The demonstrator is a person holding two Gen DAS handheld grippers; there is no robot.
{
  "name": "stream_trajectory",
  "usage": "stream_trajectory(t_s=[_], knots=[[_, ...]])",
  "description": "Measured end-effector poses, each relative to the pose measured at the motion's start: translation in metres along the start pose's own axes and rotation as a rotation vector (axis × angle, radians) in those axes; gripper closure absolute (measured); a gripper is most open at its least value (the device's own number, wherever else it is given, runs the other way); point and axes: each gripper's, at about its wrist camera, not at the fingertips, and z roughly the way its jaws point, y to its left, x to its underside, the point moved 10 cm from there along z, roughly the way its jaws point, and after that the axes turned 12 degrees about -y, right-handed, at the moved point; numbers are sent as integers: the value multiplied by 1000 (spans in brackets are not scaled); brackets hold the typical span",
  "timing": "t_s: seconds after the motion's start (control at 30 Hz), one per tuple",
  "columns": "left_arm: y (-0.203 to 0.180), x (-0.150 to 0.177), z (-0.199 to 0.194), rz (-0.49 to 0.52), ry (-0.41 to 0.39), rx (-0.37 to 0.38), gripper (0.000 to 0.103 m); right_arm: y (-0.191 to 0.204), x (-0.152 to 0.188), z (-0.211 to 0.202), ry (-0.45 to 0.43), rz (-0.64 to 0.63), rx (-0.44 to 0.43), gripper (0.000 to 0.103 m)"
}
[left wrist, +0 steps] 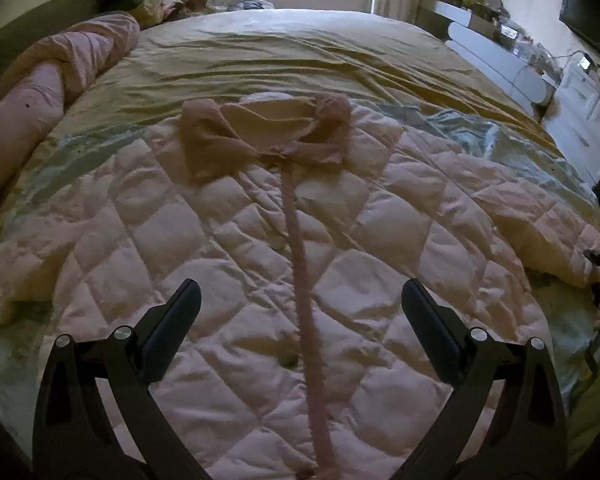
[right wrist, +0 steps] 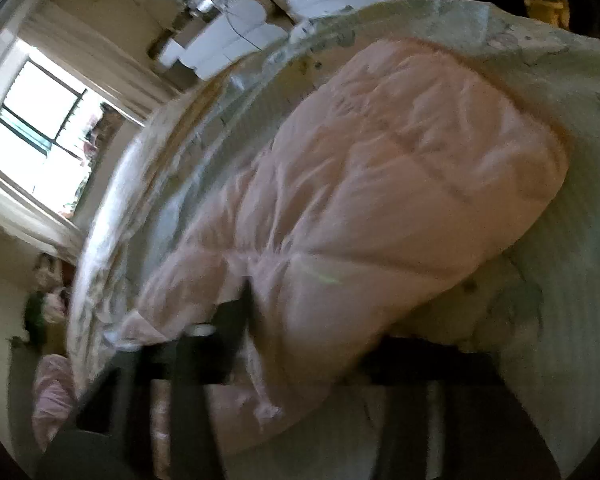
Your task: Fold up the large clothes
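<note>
Lying front-up and spread flat on the bed (left wrist: 284, 44) was one quilted pink jacket (left wrist: 228, 240), collar toward the window. Left gripper (left wrist: 300, 312): jaws wide apart, empty, above the lower front. Right gripper (right wrist: 300, 320): blurred, at the sleeve (right wrist: 380, 184); a grip on it could not be told. Risks judged: a shallow pinch on slippery padded cloth might slip; puffy filling might spring any fold open.
</note>
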Motion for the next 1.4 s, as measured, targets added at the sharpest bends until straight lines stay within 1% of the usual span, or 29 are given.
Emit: stream_trajectory(t_s=[0.1, 0.13, 0.2, 0.23, 0.33, 0.43, 0.53, 0.63, 0.7, 0.73, 0.83, 0.97, 1.1, 1.3, 1.4], knots=[[8, -6, -4, -18, -5, -12, 9, 25, -12, -8, -47, -101, -27, 86], [10, -8, -6, -22, -7, -17, 9, 40, -17, -14, -66, -141, -47, 87], [12, -12, -9, -21, -10, -20, 9, 58, -28, -25, -92, -170, -87, 88], [13, -14, -11, -17, -12, -24, 9, 74, -33, -34, -105, -183, -123, 88], [16, -23, -17, -18, -30, -27, 9, 110, -41, -50, -125, -237, -187, 88], [21, -31, -22, -36, -35, -22, 9, 141, -39, -65, -136, -287, -244, 88], [27, -41, -31, -35, -55, -27, 9, 174, -32, -83, -155, -360, -300, 88], [36, -48, -38, -44, -74, -33, 9, 212, -16, -100, -159, -434, -366, 88], [43, -51, -42, -62, -76, -30, 9, 233, -9, -102, -154, -460, -398, 89], [47, -52, -43, -70, -77, -29, 9, 245, -1, -108, -145, -474, -424, 89], [60, -55, -46, -88, -86, -34, 9, 277, 18, -116, -140, -523, -468, 89], [76, -61, -53, -108, -115, -40, 9, 306, 36, -132, -140, -582, -514, 89], [87, -64, -57, -135, -118, -29, 9, 337, 61, -144, -135, -643, -557, 89], [105, -63, -62, -164, -131, -27, 9, 375, 119, -160, -120, -780, -621, 89], [115, -57, -60, -172, -126, -32, 9, 387, 155, -161, -87, -839, -649, 89]])
